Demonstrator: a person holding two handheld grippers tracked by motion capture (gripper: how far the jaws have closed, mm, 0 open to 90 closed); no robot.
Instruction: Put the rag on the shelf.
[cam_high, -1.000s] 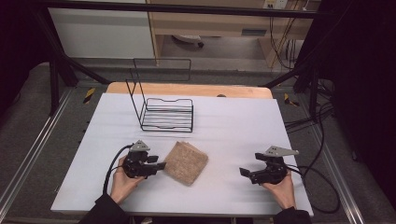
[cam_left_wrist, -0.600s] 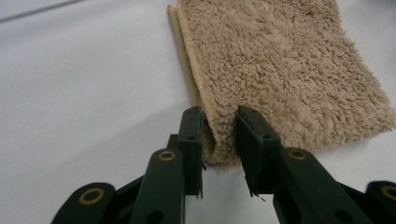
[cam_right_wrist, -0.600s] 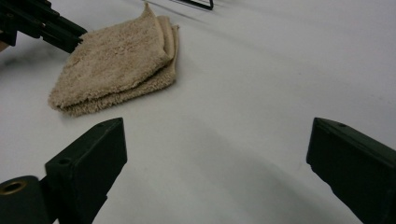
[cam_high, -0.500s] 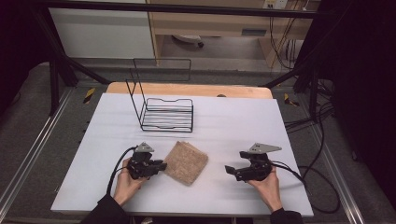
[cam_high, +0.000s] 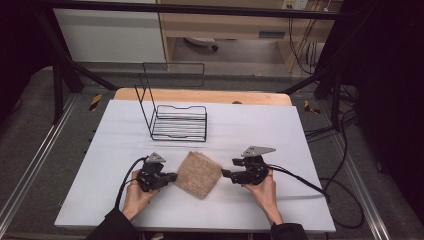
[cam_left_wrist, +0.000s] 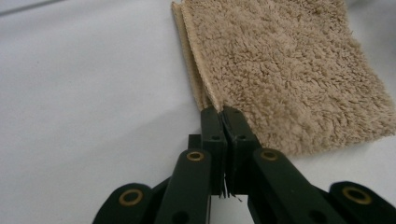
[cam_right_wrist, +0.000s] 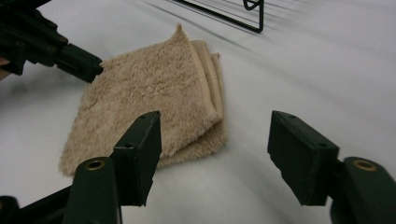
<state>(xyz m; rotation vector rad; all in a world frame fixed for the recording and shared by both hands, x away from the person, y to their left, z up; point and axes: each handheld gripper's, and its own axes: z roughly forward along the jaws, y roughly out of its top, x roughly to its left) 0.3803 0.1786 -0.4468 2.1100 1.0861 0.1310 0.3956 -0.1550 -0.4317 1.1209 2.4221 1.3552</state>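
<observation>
A folded tan towel lies flat on the white table, near the person and set like a diamond, one corner pointing left and one pointing right. The left gripper sits at the left corner with its jaws pressed together; in the left gripper view their tips meet right at the stacked hems of that corner, and they appear to pinch the edge, though how much cloth is between them cannot be told. The right gripper is just beside the right corner, not touching it, with its jaws spread wide. In the right gripper view the towel lies ahead and a little left of the gap, its layered folded edge running away from the jaws towards the far wire rack. So the towel sits between the two grippers, and the right one probably needs only a short push leftwards to bring that near corner between its jaws before closing.
</observation>
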